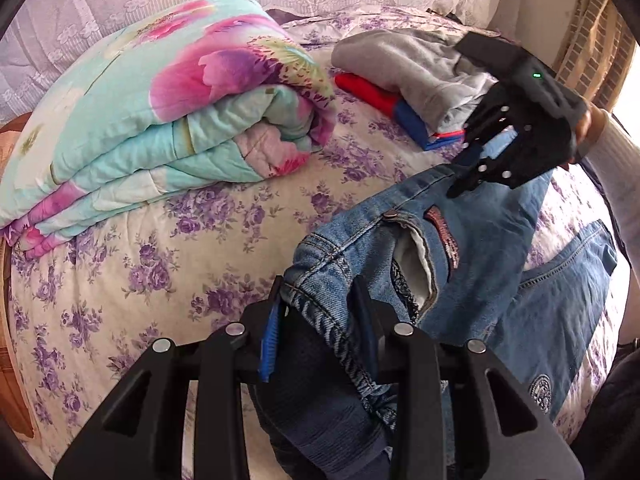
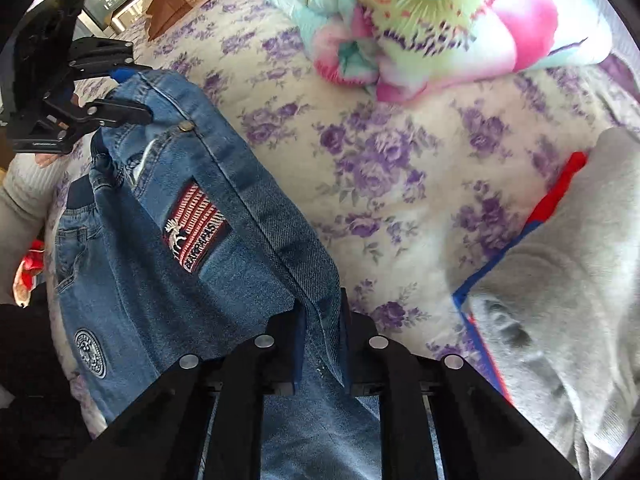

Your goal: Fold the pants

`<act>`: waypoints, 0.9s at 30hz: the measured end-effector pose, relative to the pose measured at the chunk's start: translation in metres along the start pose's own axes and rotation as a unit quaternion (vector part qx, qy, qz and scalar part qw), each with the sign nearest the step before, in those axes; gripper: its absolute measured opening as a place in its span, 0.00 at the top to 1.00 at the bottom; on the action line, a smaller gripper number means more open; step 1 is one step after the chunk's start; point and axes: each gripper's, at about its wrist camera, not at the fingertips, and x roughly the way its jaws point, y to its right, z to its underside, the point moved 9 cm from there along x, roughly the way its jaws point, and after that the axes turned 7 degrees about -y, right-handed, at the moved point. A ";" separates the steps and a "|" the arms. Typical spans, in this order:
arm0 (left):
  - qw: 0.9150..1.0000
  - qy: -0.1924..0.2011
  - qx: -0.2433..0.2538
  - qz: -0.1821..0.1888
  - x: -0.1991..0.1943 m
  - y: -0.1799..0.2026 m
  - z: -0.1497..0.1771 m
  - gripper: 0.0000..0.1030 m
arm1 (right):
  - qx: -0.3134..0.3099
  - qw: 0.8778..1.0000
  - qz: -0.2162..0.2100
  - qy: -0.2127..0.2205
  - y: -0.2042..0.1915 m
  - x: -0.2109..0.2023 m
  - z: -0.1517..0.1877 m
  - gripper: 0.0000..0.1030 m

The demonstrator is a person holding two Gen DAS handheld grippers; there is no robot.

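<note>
Denim: one pair of jeans (image 1: pixel 480 248) hung off the bed (image 1: pixel 160 248), lifted by the waistband, legs trailing down onto the floral sheet. One folded quilt (image 1: pixel 160 112) lay beyond the jeans, one pile of folded clothes (image 1: pixel 416 80) beside it. Two grippers. Left gripper (image 1: pixel 320 304) fingers were clamped on one waistband corner; right gripper (image 2: pixel 320 320) fingers were clamped on the opposite corner, denim pinched between both pairs. Bare sheet lay between jeans and quilt; the bed's wooden edge (image 1: pixel 16 360) stood well apart from the jeans.
</note>
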 end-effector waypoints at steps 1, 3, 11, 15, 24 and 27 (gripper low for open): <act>1.000 -0.004 -0.006 -0.006 0.005 -0.005 -0.005 0.67 | 0.014 1.000 0.018 0.018 0.006 -0.007 -0.003 0.86; 0.999 -0.015 -0.007 -0.033 0.021 -0.014 -0.015 0.66 | 0.048 0.997 0.049 0.038 0.020 -0.011 -0.009 0.85; 0.998 -0.035 -0.022 -0.053 0.042 -0.019 -0.019 0.67 | 0.042 0.989 0.139 0.024 0.010 -0.002 -0.006 0.88; 0.999 0.004 -0.026 -0.032 0.004 -0.012 -0.014 0.67 | 0.046 0.988 0.127 0.072 -0.011 -0.049 0.010 0.88; 0.996 0.084 -0.006 -0.003 -0.082 0.043 0.039 0.68 | 0.032 0.985 0.106 0.135 -0.103 -0.108 0.067 0.89; 0.995 0.099 0.007 0.005 -0.099 0.064 0.075 0.68 | 0.023 0.984 0.100 0.146 -0.151 -0.109 0.102 0.89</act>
